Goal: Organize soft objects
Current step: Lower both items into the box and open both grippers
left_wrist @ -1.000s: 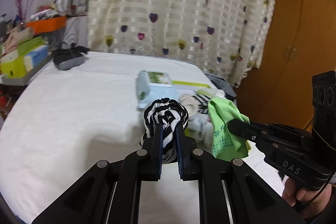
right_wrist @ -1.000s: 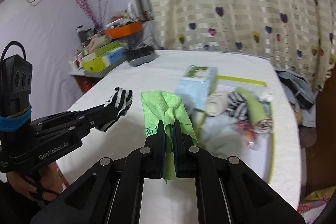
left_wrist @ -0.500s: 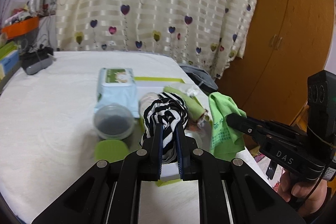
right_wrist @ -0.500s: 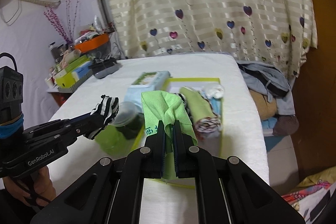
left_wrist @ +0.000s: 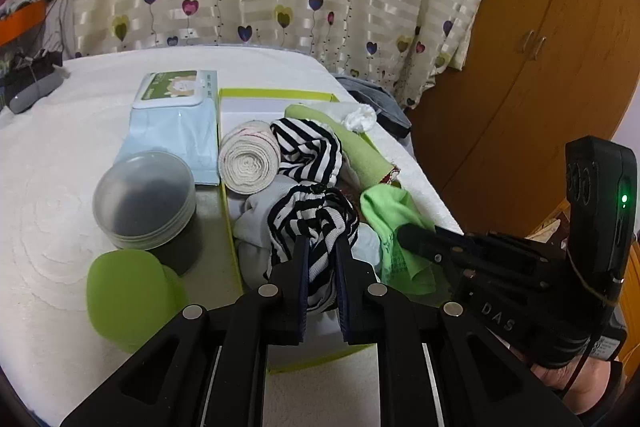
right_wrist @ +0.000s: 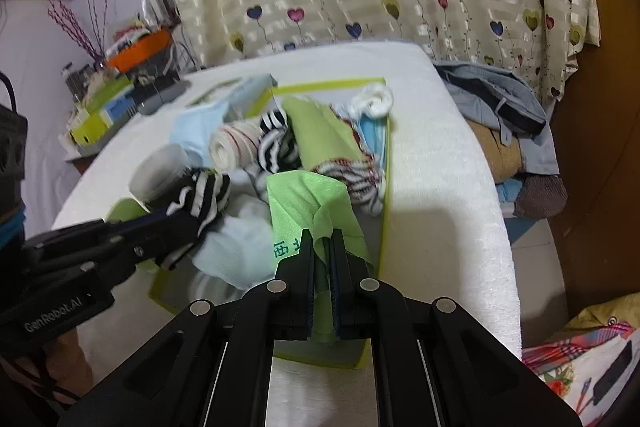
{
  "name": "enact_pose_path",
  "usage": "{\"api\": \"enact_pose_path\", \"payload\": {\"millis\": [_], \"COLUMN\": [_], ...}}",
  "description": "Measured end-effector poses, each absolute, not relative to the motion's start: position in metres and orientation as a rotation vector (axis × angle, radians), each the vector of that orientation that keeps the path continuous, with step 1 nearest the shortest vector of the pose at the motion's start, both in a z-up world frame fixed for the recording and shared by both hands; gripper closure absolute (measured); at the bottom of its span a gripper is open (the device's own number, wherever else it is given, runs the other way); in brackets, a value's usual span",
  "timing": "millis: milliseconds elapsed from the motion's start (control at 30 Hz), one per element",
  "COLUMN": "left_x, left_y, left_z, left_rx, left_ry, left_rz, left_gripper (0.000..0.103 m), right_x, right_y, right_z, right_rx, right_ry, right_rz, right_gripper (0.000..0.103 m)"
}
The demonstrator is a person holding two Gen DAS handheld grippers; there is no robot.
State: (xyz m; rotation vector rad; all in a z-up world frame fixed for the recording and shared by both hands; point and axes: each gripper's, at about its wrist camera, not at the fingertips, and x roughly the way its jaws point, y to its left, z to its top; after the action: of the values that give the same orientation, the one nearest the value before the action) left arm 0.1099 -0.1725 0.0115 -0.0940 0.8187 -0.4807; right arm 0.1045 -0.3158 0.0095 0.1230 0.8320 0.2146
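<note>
Left wrist view, left to right. We see a green lid lying on the white tablecloth, near edge. Just behind it is a clear round container with dark contents; it looks to touch the lid, but we can't tell for sure. Behind that is a pale blue wipes pack, which sits against the left wall of the lime-edged tray.

In the tray: a rolled beige bandage at the left, a striped roll touching it, a green folded cloth to the right, and a white sock ball at the far right corner.

Our left gripper has its jaws closed narrow on a black-and-white striped sock, holding it over the pale grey-blue clothes at the tray's near end.

The right gripper comes in from the right, just beside the sock, pinching a lime green cloth.

Right wrist view: the left gripper enters from the left with the striped sock in its tips, over the tray's near-left part. The right gripper is clamped narrow on the lime green cloth, which hangs over the tray's near-right end. To the right, off the table, lies a pile of grey and tan clothes.
</note>
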Motion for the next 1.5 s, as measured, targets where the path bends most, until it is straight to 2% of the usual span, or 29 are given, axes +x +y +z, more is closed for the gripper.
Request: {"api": "enact_pose_path", "payload": {"millis": [133, 200, 233, 267, 300, 500, 967, 1500], "left_x": [0.116, 0.117, 0.117, 0.117, 0.116, 0.107, 0.067, 0.034], "left_y": [-0.177, -0.179, -0.179, -0.179, -0.178, -0.169, -0.157, -0.121], "left_z": [0.009, 0.010, 0.011, 0.012, 0.014, 0.022, 0.034, 0.030], "left_rx": [-0.090, -0.082, -0.079, -0.080, -0.086, -0.094, -0.065, -0.061], "left_ry": [0.822, 0.814, 0.812, 0.807, 0.800, 0.779, 0.730, 0.713], "left_rz": [-0.480, -0.491, -0.494, -0.496, -0.504, -0.513, -0.512, -0.434], "left_gripper": [0.092, 0.091, 0.087, 0.081, 0.078, 0.073, 0.073, 0.073], "right_x": [0.104, 0.100, 0.098, 0.097, 0.094, 0.084, 0.057, 0.034], "right_y": [-0.313, -0.313, -0.313, -0.313, -0.313, -0.311, -0.293, -0.258], "right_z": [0.005, 0.008, 0.010, 0.011, 0.014, 0.026, 0.039, 0.012], "right_rx": [0.091, 0.073, 0.069, 0.069, 0.072, 0.052, 0.042, 0.022], "right_ry": [0.854, 0.837, 0.827, 0.822, 0.812, 0.783, 0.748, 0.810], "right_rz": [0.217, 0.204, 0.203, 0.201, 0.211, 0.201, 0.204, 0.212], "right_gripper": [0.095, 0.081, 0.075, 0.062, 0.058, 0.057, 0.057, 0.057]}}
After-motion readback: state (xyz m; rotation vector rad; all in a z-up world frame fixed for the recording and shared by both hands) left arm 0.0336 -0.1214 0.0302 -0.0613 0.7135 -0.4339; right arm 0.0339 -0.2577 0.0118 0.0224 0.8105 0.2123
